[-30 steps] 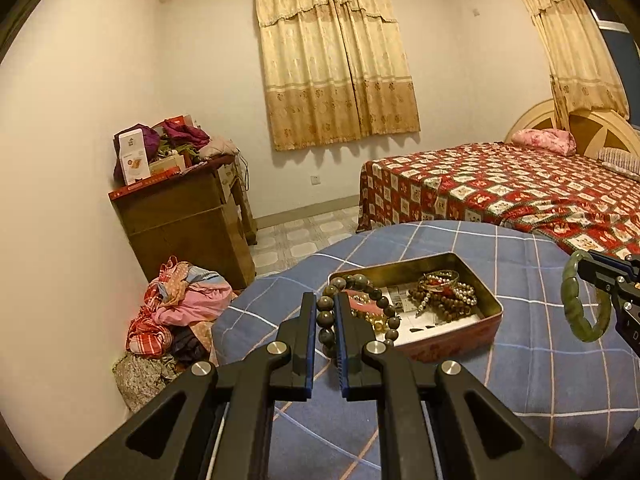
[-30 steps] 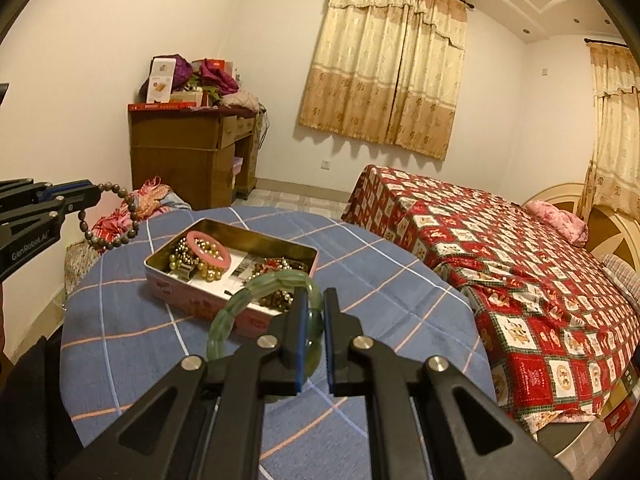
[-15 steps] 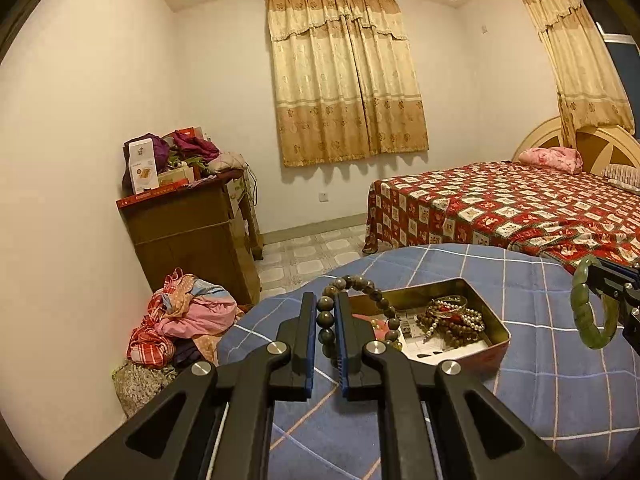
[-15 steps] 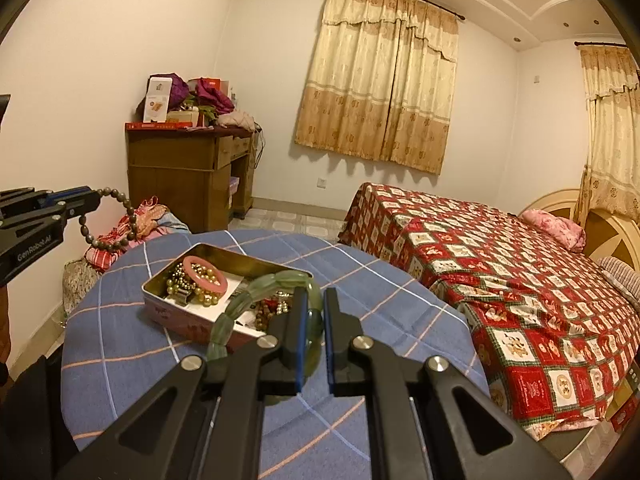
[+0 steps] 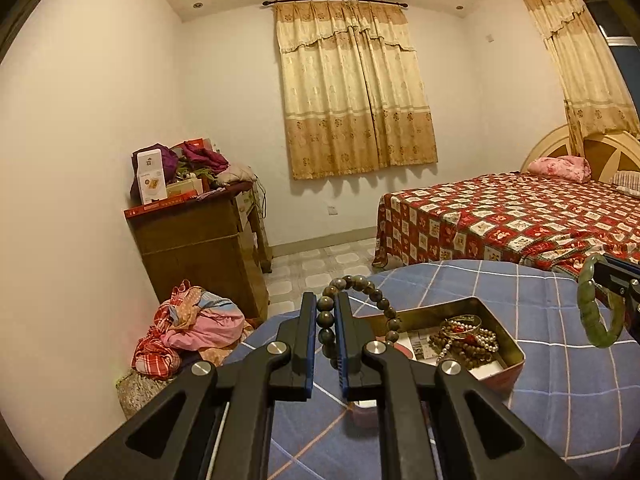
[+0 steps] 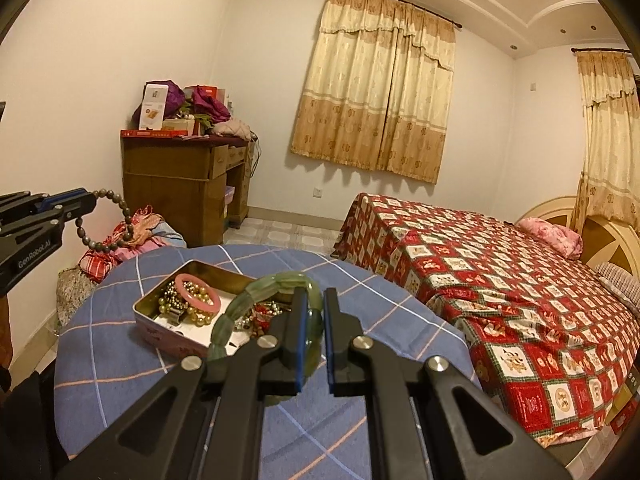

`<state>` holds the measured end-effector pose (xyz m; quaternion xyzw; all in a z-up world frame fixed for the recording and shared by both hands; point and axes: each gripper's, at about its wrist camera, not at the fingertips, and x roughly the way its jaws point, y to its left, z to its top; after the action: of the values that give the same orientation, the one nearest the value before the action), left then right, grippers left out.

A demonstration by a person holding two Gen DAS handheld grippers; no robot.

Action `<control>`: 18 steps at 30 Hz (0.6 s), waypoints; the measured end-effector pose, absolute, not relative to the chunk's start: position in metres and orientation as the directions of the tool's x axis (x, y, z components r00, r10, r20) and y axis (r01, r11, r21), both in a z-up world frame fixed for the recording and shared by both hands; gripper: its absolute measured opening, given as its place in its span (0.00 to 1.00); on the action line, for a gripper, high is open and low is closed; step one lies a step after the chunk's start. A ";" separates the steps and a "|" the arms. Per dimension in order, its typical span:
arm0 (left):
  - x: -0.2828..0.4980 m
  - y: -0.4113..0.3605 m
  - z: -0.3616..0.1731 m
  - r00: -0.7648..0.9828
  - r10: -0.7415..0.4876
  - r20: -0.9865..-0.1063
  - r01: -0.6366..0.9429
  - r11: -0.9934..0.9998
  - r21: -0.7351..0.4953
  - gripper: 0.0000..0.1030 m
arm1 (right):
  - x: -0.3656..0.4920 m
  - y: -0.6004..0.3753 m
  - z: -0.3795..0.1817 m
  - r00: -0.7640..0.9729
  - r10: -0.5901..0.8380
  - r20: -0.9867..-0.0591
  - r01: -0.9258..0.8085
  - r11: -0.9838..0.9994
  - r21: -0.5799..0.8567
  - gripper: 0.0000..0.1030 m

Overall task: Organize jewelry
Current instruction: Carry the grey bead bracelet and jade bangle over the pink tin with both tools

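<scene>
1. Left gripper (image 5: pixel 326 322): jaws pinched on a dark bead bracelet (image 5: pixel 362 294). The loop rises between the blue-lined pads and arcs off to the right, above the near edge of the table.
2. From the right wrist view, that same left gripper (image 6: pixel 90 200) enters from the left edge; the bead bracelet (image 6: pixel 108 220) hangs from its tip, clear of the table and to the left of the tin.
3. Right gripper (image 6: pixel 312 316): jaws pressed onto a green jade bangle (image 6: pixel 256 292). The bangle curves up and leftward from the pads, held in the air in front of the tin.
4. In the left wrist view the green jade bangle (image 5: pixel 600 308) shows at the right edge, gripped on one side by the right gripper (image 5: pixel 616 280), clear of the cloth.
5. Open metal tin (image 6: pixel 160 328) sits on the round table (image 6: pixel 120 380), which is covered in a blue plaid cloth. Inside: a pink bangle (image 6: pixel 198 294) lying on gold beads, plus a tangle of brown and red beaded pieces toward the right end.
6. Background: red patterned bed (image 6: pixel 500 280) to the right, wooden desk (image 5: pixel 200 248) piled with boxes and clothes against the left wall, heap of clothes (image 5: pixel 192 328) on the floor beside it, drawn curtains (image 5: pixel 352 92).
</scene>
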<state>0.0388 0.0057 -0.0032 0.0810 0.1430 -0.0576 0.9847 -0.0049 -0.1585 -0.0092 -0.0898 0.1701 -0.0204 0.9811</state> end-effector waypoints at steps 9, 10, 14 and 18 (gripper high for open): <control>0.059 0.004 -0.008 0.942 -0.093 -0.323 0.149 0.977 0.154 0.08 | 0.015 -0.156 -0.008 0.934 -0.061 -0.352 -0.008 0.982 -0.191 0.09; 0.061 0.004 -0.008 0.941 -0.093 -0.325 0.150 0.976 0.155 0.08 | 0.016 -0.155 -0.008 0.933 -0.060 -0.354 -0.009 0.982 -0.191 0.09; 0.069 0.002 -0.010 0.937 -0.093 -0.336 0.155 0.974 0.164 0.08 | 0.023 -0.153 -0.008 0.929 -0.058 -0.366 -0.015 0.981 -0.192 0.09; 0.079 -0.001 -0.017 0.931 -0.090 -0.354 0.160 0.972 0.174 0.08 | 0.032 -0.151 -0.010 0.922 -0.049 -0.384 -0.026 0.982 -0.188 0.09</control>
<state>0.0792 -0.0005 -0.0171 0.1006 0.1745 -0.0639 0.9774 0.0317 -0.1514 -0.0099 -0.0949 0.1975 -0.0059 0.9757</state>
